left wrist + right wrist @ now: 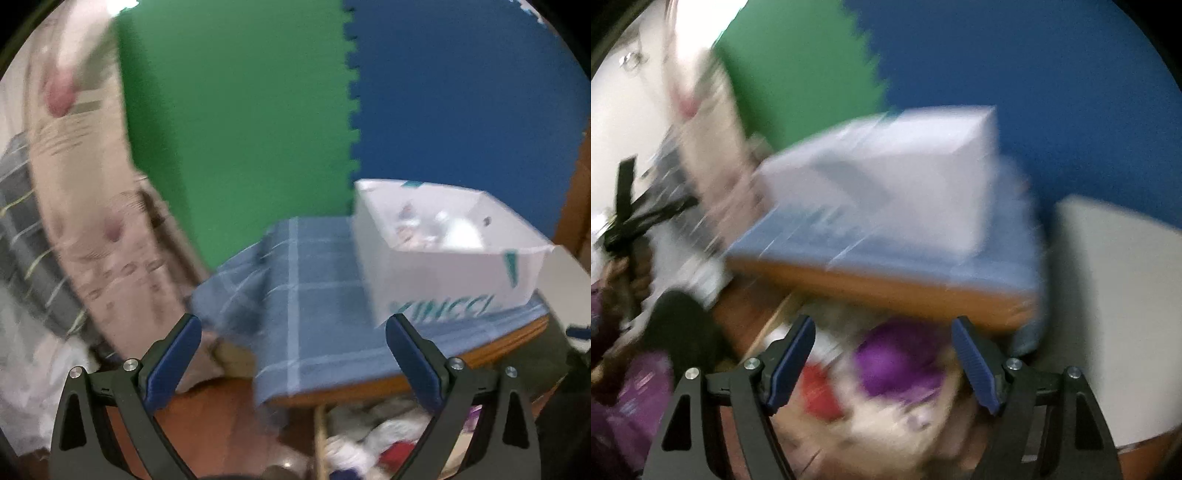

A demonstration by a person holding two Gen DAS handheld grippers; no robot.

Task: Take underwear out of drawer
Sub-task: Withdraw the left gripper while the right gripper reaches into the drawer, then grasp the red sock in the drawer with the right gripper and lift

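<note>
In the left wrist view my left gripper (292, 319) stands open with nothing between its blue pads, in front of a wooden top draped with a blue checked cloth (314, 295). Below it the open drawer (320, 439) holds a heap of white, red and dark underwear (373, 439). The right wrist view is blurred. My right gripper (883, 320) is open and empty above the same drawer. A purple garment (897, 363), a red one (822, 393) and cream ones lie under it.
A white open box (454, 280) with teal lettering sits on the cloth, small items inside. Green (236, 110) and blue (461, 92) foam mats cover the wall behind. Patterned bedding (81, 206) hangs at the left. A hand (639, 275) shows at the right view's left edge.
</note>
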